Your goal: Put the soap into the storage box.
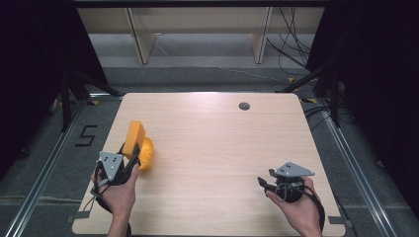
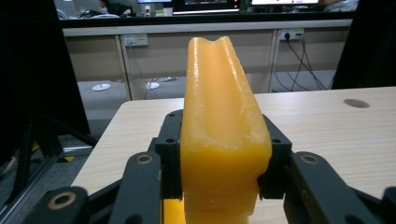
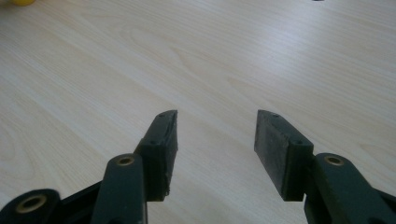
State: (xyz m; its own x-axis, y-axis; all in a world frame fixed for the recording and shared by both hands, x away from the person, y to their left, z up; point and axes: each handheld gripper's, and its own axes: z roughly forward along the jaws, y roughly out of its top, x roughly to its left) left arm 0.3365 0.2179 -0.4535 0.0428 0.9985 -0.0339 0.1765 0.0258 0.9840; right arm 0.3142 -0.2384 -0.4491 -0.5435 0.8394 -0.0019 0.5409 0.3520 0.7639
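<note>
The left tool (image 1: 129,154) is clamped on a yellow-orange block (image 1: 134,137) and holds it tilted above the left part of the table (image 1: 217,148), over a rounded yellow piece (image 1: 146,154) lying just beside it. The step in hand appears to be carrying the block; the next move calls for choosing a set-down spot and lowering it level. The right tool (image 3: 215,149) rests released, nothing between its jaws. The left gripper view shows both pads pressing the block's (image 2: 219,140) sides; the high view shows its place on the table.
</note>
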